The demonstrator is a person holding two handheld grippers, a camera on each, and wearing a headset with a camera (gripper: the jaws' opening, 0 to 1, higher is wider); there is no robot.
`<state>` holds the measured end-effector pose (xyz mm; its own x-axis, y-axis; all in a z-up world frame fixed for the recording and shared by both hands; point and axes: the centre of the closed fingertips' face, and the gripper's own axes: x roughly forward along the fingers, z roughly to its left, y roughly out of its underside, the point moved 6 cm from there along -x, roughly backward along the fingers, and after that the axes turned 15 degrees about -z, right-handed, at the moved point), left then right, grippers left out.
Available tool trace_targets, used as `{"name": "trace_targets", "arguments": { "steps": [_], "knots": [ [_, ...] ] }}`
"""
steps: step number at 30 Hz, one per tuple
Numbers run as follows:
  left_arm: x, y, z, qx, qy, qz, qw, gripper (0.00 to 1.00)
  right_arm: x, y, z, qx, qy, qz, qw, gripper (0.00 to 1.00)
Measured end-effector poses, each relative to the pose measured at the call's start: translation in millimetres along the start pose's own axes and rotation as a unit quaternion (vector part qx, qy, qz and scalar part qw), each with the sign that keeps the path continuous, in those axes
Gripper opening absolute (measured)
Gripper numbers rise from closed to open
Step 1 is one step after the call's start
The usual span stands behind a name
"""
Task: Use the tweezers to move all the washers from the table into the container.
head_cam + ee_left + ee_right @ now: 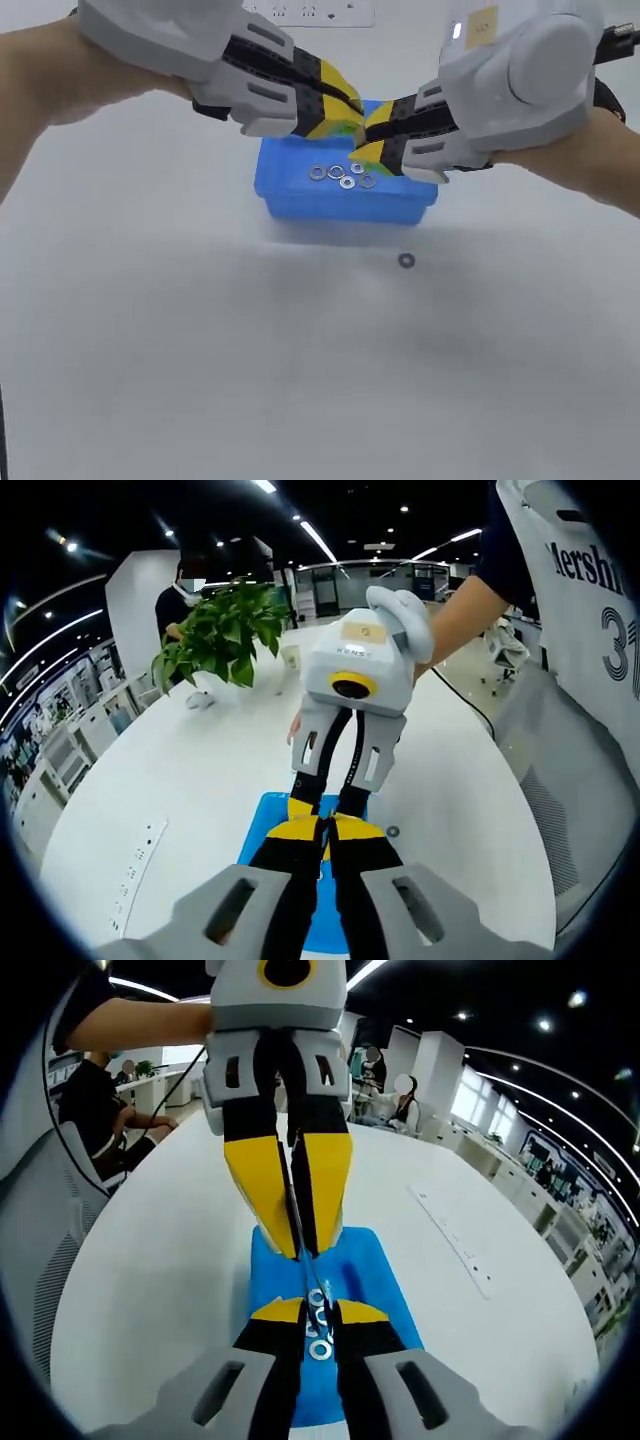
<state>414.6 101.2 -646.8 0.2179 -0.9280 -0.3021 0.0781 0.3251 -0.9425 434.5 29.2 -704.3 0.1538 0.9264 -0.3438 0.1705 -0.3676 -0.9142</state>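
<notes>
Left hand-held gripper (348, 122) pinches tweezers (305, 1280) over container (290, 197); right hand-held gripper (366, 150) near-closed, grip unclear. Keep tips low inside walls; one washer (405, 260) waits centre-right on counter (200, 350).

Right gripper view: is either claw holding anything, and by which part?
The left claw is shut on the thin tweezers, gripping their shaft; the tips jut over the container. Right claw: unclear.

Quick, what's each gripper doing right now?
Left gripper: shut on tweezers.
Right gripper: cannot tell, jaws near the tweezers' tip.
</notes>
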Motion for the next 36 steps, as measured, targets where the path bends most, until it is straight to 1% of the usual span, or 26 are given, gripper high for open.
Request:
{"name": "trace_targets", "arguments": {
  "steps": [2,6,9,11,13,16,18,22,27,31,33,36],
  "knots": [
    [-1.9,-6.6,-2.8,0.003,-0.004,-0.003,1.0,0.06,-4.4,-5.8,1.2,-0.003,0.002,-0.005,1.0,0.11],
    [-6.4,-23.7,-11.5,0.013,-0.011,-0.013,0.9998,0.06,-13.9,-18.9,3.3,-0.012,0.008,-0.016,0.9998,0.11],
    [-7.6,-34.4,-18.6,0.018,-0.011,-0.021,0.9996,0.06,-23.4,-29.9,10.7,-0.02,0.01,-0.021,0.9995,0.11],
    [-5.7,-42.1,-28.6,0.02,-0.007,-0.026,0.9994,0.07,-29.7,-34.7,16.7,-0.027,0.01,-0.019,0.9994,0.11],
    [-4.1,-45.5,-34.6,0.023,-0.004,-0.026,0.9994,0.07,-33.2,-34.3,20.2,-0.034,0.009,-0.015,0.9993,0.11],
    [-0.7,-51.5,-47.0,0.026,0.002,-0.028,0.9993,0.07,-42.7,-36.4,31.1,-0.037,0.008,-0.012,0.9992,0.11],
    [1.0,-51.9,-51.3,0.027,0.005,-0.029,0.9992,0.07,-48.6,-37.6,40.1,-0.037,0.009,-0.01,0.9992,0.11],
    [6.4,-52.2,-70.6,0.024,0.015,-0.03,0.9991,0.07,-58.4,-35.0,59.9,-0.034,0.01,-0.006,0.9994,0.11],
    [11.2,-47.0,-82.8,0.017,0.023,-0.029,0.9992,0.07,-64.6,-28.3,78.5,-0.02,0.01,-0.005,0.9997,0.11],
    [18.4,-43.6,-95.0,0.013,0.023,-0.03,0.9992,0.07,-66.1,-21.5,86.9,-0.011,0.009,-0.001,0.9999,0.11],
    [22.0,-39.2,-100.7,0.013,0.023,-0.029,0.9993,0.07,-65.8,-17.1,88.7,-0.008,0.008,0.002,0.9999,0.11],
    [23.4,-31.7,-103.9,0.005,0.02,-0.027,0.9994,0.07,-63.7,-8.8,94.1,-0.003,-0.002,0.009,1.0,0.12]
  ]
}}
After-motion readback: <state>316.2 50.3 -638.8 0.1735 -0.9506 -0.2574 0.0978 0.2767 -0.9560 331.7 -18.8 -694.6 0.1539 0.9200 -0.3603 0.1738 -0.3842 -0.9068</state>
